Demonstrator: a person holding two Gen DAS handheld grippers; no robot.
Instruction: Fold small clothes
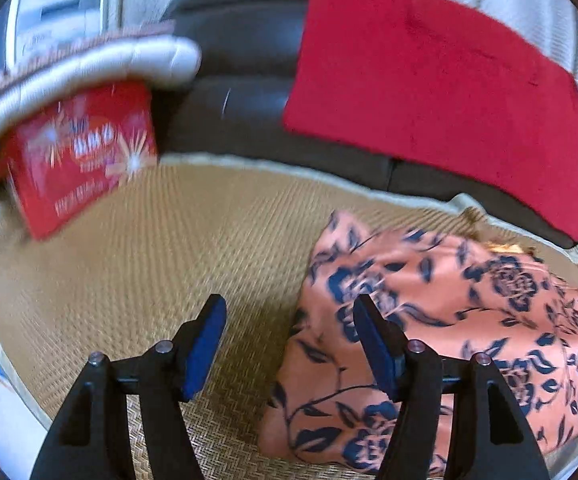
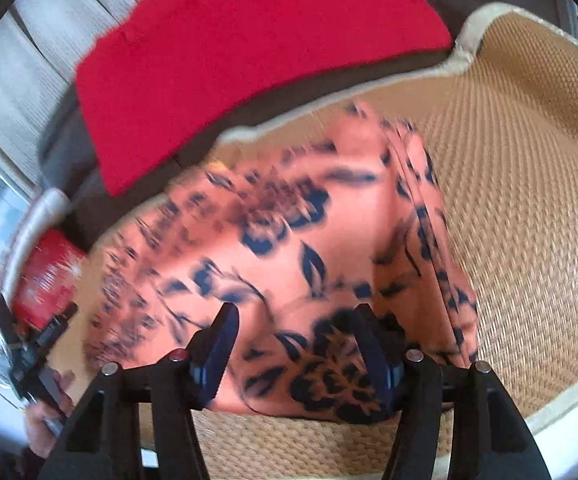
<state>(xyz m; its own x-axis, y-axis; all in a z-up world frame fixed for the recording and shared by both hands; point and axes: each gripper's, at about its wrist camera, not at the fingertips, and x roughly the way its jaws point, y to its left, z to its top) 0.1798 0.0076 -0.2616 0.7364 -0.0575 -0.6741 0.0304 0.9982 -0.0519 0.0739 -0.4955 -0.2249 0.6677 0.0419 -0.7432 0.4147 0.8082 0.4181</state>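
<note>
A salmon-pink garment with dark blue flowers point(image 1: 441, 320) lies folded on a woven straw mat point(image 1: 161, 264). In the left wrist view my left gripper point(image 1: 289, 344) is open and empty; its right finger is over the garment's left edge, its left finger over bare mat. In the right wrist view the garment point(image 2: 289, 248) fills the middle, with stacked folded edges on its right side. My right gripper point(image 2: 295, 350) is open above the garment's near edge, holding nothing. The left gripper point(image 2: 41, 344) and the hand holding it show at the far left of that view.
A red cloth point(image 1: 441, 92) hangs over a dark leather sofa back point(image 1: 241, 92) behind the mat. A red printed box point(image 1: 85, 156) stands at the mat's far left under a grey padded roll point(image 1: 89, 68). Bare mat point(image 2: 529, 208) lies right of the garment.
</note>
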